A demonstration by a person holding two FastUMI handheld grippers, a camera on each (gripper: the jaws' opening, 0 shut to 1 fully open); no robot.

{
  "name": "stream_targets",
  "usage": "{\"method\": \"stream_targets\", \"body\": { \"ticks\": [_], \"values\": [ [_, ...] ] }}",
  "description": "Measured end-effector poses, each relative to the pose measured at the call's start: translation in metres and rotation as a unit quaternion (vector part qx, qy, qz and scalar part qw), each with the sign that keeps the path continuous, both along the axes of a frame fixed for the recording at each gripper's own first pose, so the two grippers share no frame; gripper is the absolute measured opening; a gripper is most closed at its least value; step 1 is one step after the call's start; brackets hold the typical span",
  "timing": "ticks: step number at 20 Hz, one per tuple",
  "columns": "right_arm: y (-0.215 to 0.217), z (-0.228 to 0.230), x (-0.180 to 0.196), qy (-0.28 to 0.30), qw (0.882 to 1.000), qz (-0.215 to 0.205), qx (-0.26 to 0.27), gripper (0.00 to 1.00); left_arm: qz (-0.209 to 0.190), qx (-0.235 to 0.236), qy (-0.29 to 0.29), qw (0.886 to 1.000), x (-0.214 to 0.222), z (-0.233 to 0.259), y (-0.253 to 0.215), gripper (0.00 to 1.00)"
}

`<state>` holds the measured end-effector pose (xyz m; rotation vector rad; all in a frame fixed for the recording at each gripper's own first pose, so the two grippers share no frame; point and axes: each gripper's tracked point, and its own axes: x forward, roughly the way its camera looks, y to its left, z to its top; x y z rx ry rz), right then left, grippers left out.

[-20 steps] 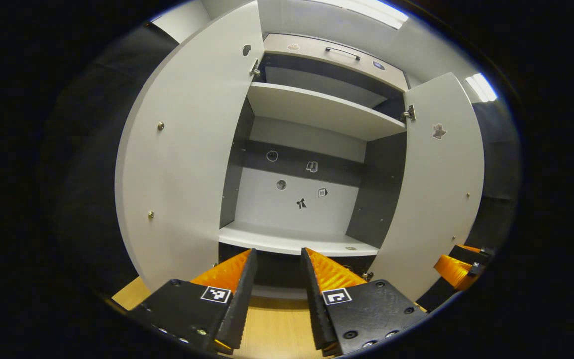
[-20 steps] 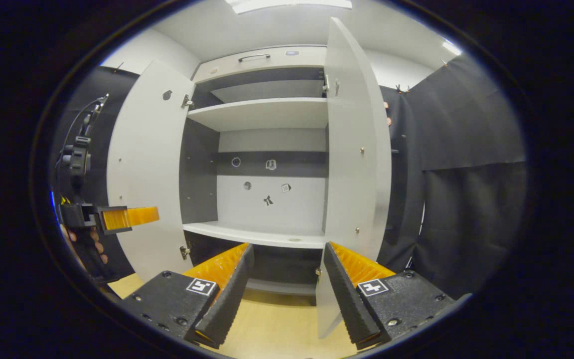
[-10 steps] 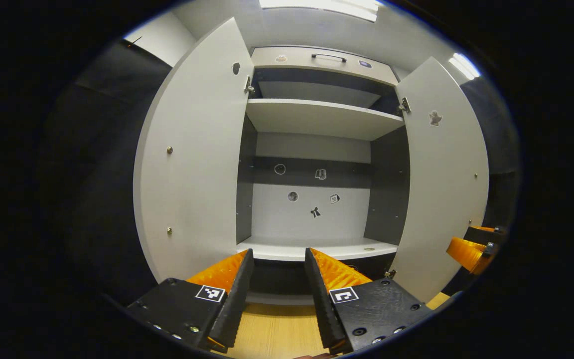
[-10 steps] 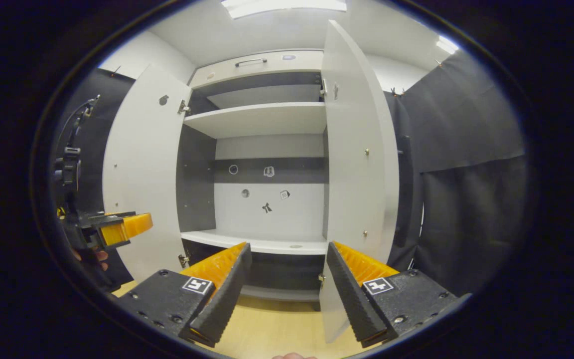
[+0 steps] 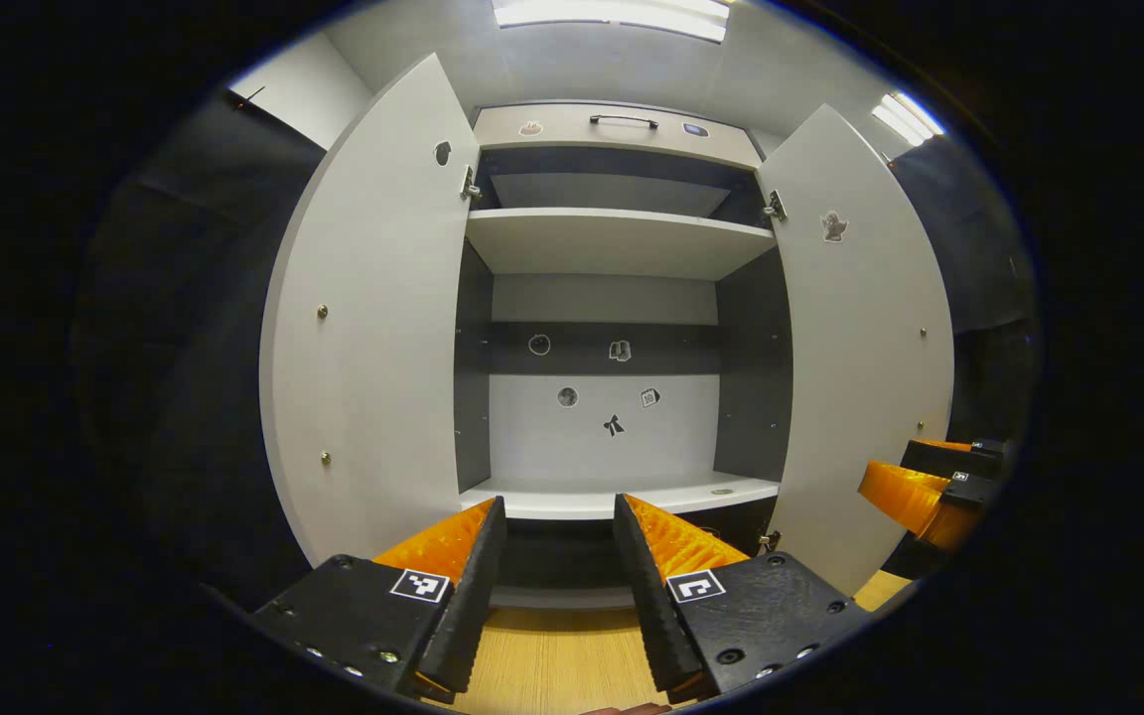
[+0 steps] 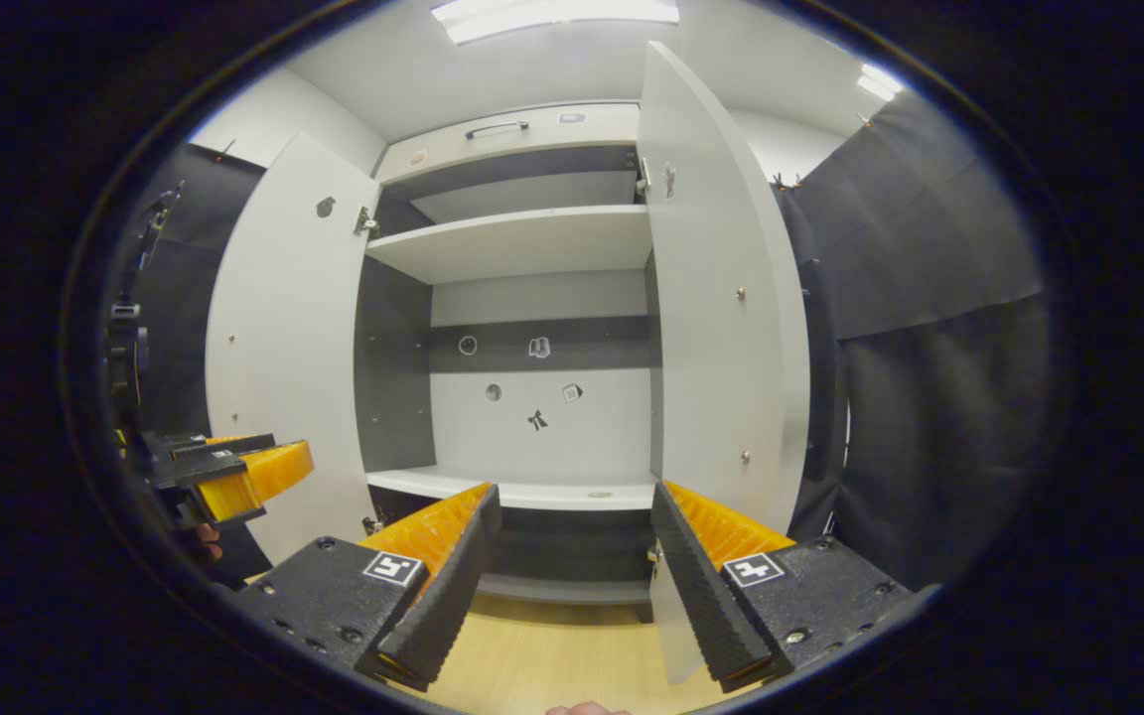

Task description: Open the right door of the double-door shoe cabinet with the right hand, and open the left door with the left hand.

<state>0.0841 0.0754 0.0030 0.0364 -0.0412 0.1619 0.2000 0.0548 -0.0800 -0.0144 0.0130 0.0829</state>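
Shoe cabinet (image 5: 604, 248) stands ahead, upright, long axis vertical, opening facing both cameras. Left door (image 5: 373, 318) and right door (image 5: 865, 348) both swung out. The right gripper view presents the right door (image 6: 721, 298) nearly edge-on; the left gripper view presents its inner face broadly. Left gripper (image 5: 554, 516) fingers apart at a moderate gap, holding nothing; right gripper (image 6: 572, 501) wider, likewise empty, both clear of the doors. Since a second ago the left gripper view has levelled and the right door appears wider open.
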Motion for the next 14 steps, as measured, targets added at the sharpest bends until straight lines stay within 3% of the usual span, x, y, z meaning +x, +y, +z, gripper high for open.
{"method": "stream_targets", "body": {
  "ticks": [14],
  "values": [
    [0.016,0.006,-0.004,-0.007,1.0,0.011,-0.015,0.96,0.0,0.006,0.002,1.0,-0.001,0.006,0.0,0.65]
  ]
}}
